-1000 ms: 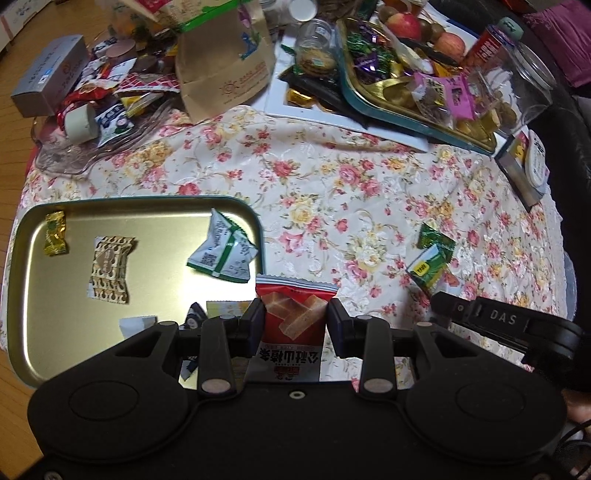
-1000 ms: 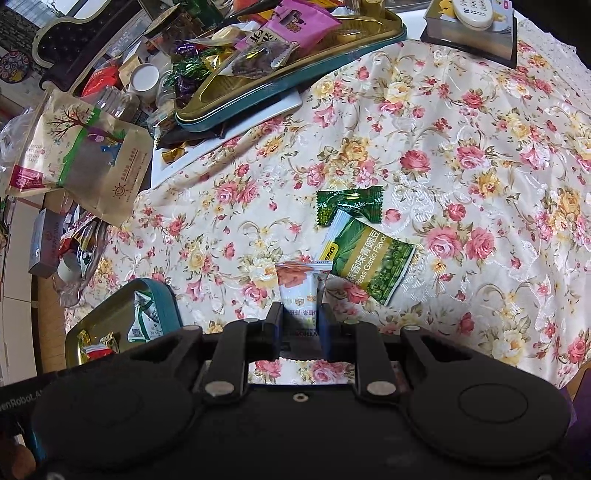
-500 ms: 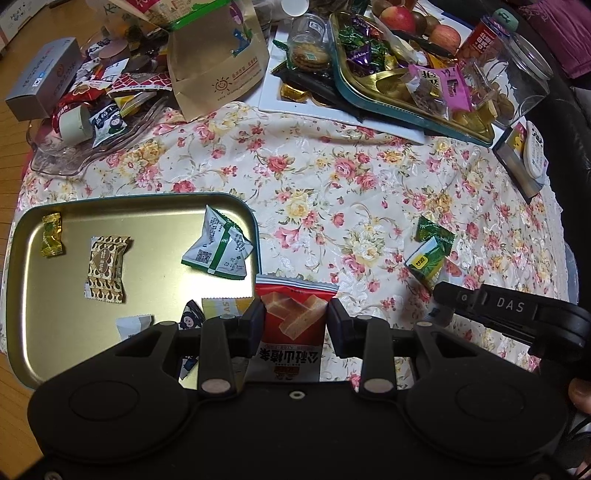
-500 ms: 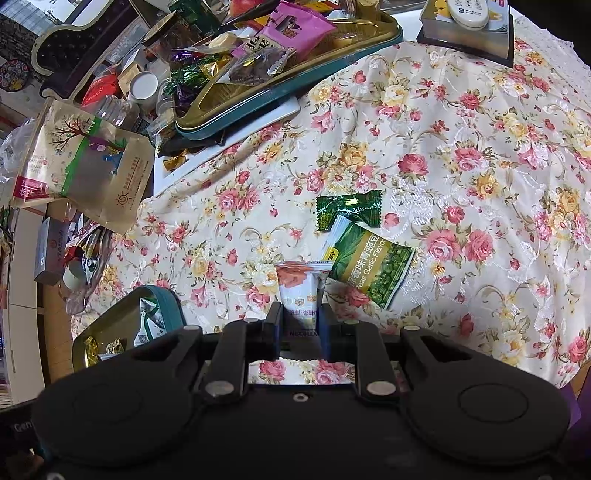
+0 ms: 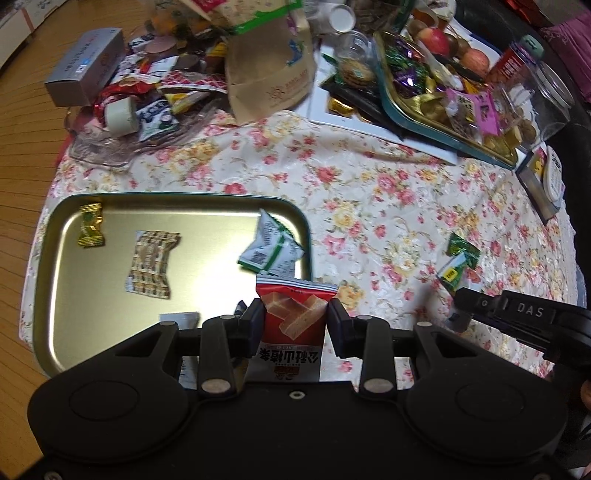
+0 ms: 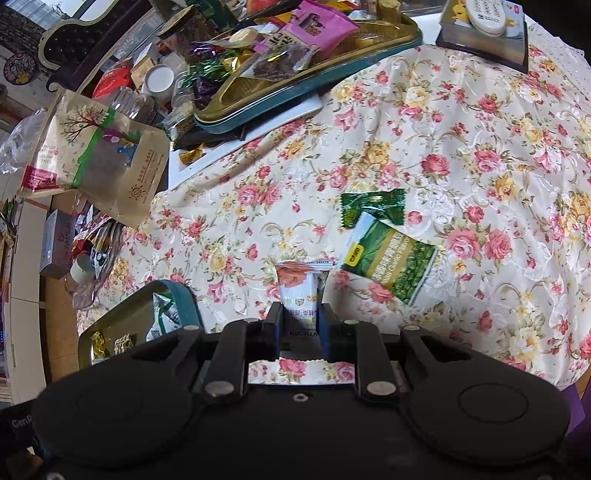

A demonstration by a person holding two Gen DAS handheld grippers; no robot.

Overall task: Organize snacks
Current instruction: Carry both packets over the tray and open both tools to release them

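Observation:
My left gripper is shut on a red snack packet printed with wafer pieces, held above the right edge of a gold tray with a teal rim. On that tray lie a gold candy, a patterned beige packet and a white-and-green packet. My right gripper is shut on a small white packet with a pink flower print, over the floral cloth. Beside it lie a green pea packet and a dark green candy wrapper.
A second tray heaped with sweets stands at the far right, beside a glass jar and apples. A brown paper bag, a grey box and loose wrappers crowd the far left. A remote control rests on a box.
The left gripper has shifted leftward with the red packet, so it hangs over the tray's right edge. The right gripper has stayed in place.

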